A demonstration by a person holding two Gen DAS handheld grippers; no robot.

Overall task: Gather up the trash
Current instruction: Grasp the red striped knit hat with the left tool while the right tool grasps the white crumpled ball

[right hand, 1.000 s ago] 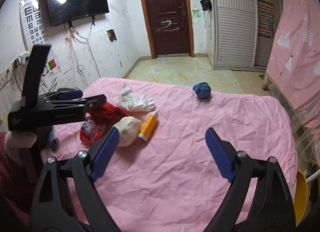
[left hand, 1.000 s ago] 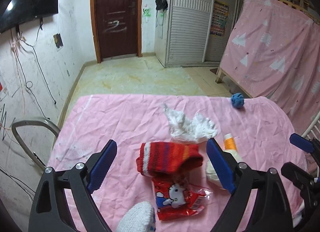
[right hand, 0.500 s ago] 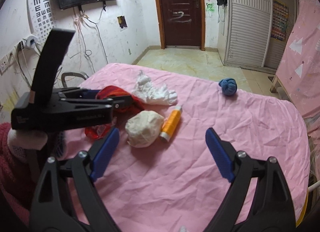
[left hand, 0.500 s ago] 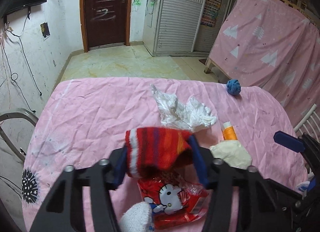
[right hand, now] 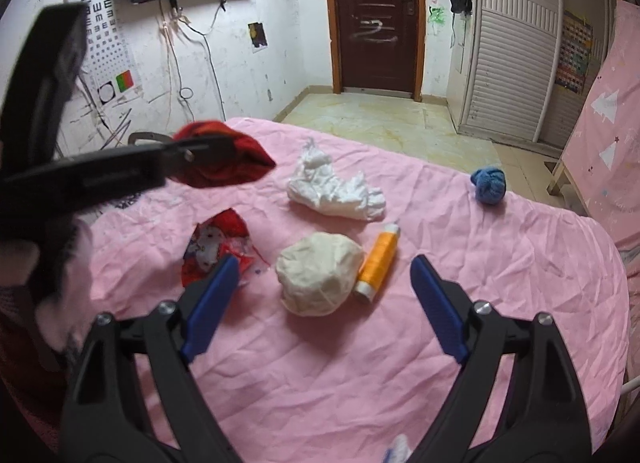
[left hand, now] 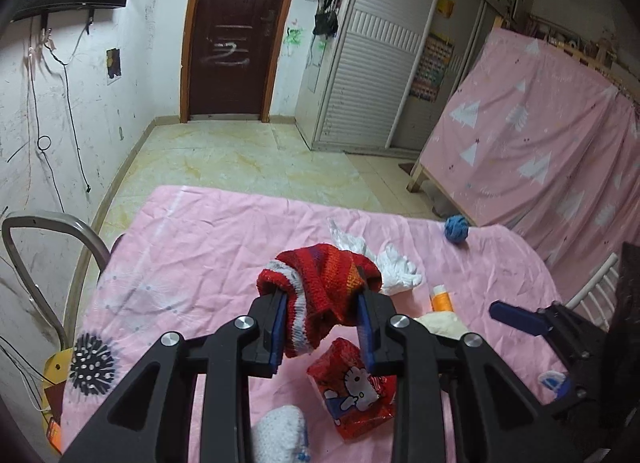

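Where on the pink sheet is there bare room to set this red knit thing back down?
Bare sheet lies right of the orange spool, below the blue ball; another patch sits far left by the metal rail. The middle is crowded: white tissue, cream lump, red wrapper.

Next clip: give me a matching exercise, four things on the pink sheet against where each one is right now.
Things:
1. red sock
2. orange spool
3. blue ball
4. red wrapper

Places:
A. alone near the sheet's far right edge
B. clamped in the left gripper, lifted off the sheet
C. lying against the cream wad
D. flat on the sheet, beside the right gripper's left finger

Pairs: 1-B, 2-C, 3-A, 4-D
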